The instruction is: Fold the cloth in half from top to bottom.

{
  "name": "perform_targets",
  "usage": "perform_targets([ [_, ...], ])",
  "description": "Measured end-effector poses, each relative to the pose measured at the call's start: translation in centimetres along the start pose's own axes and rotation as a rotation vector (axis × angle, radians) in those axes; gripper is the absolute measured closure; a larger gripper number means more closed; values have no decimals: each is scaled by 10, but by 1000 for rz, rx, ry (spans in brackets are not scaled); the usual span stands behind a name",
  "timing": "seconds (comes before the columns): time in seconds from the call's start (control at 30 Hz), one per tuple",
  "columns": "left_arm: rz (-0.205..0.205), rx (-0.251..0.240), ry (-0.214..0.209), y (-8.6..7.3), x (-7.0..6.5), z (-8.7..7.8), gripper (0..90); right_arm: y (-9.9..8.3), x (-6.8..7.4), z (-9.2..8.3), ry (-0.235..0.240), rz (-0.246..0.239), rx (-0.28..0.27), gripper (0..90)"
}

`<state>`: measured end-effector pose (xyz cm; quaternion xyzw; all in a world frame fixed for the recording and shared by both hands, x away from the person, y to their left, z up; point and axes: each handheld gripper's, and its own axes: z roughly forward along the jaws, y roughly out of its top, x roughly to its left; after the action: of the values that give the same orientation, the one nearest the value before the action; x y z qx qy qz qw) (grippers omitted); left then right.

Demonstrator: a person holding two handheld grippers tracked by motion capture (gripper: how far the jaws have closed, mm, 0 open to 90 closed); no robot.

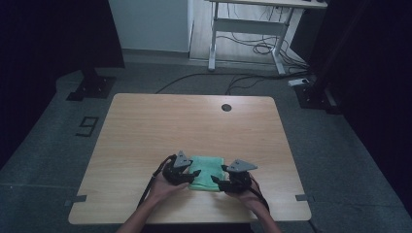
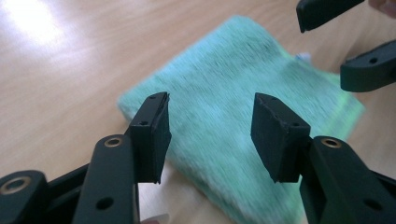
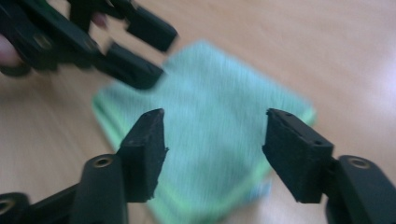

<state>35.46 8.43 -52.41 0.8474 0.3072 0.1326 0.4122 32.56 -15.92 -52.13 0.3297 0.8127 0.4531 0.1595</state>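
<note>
A folded green cloth lies flat on the wooden table near its front edge. My left gripper is at the cloth's left side, my right gripper at its right side. In the left gripper view the cloth lies below and beyond my open left gripper, nothing between the pads. In the right gripper view my right gripper stands open above the cloth, apart from it. The other gripper's jaws show at the top right of the left gripper view and the top left of the right gripper view.
A round dark grommet sits at the table's far edge. Beyond the table are a white desk frame with cables on the floor and black stands at both sides. A person's forearms come in from the bottom edge.
</note>
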Motion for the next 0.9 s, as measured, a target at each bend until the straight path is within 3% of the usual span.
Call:
perform_targets([
  [0.03,-15,25,-13,5,6,9,470,12,-5,11,1,-21,9,403],
  [0.17,-47,70,-20,1,14,22,466,16,-27,41,2,41,103,390],
  [0.27,-49,66,-26,-5,14,20,458,9,-35,47,4,66,139,373],
  [0.33,-46,62,-23,-5,13,19,448,6,-35,47,7,71,128,369],
  [0.37,-42,42,-10,-5,11,12,445,5,-34,41,-7,87,108,357],
  [0.43,-34,14,-19,-5,8,1,448,5,-27,31,-4,73,81,357],
  [0.47,-34,14,-19,-5,8,1,448,5,-27,31,-4,73,81,357],
  [0.53,-1,25,-35,-8,-3,-9,447,1,-11,17,13,30,65,358],
  [0.63,33,42,-49,-15,-15,-13,447,-8,2,13,31,0,92,357],
  [0.7,51,58,-57,-18,-20,-11,447,-17,8,16,28,-13,122,358],
  [0.77,71,86,-38,-19,-23,-5,447,-22,8,18,16,-13,113,370],
  [0.9,41,96,-45,-18,-16,5,451,-20,4,21,4,-14,119,377],
])
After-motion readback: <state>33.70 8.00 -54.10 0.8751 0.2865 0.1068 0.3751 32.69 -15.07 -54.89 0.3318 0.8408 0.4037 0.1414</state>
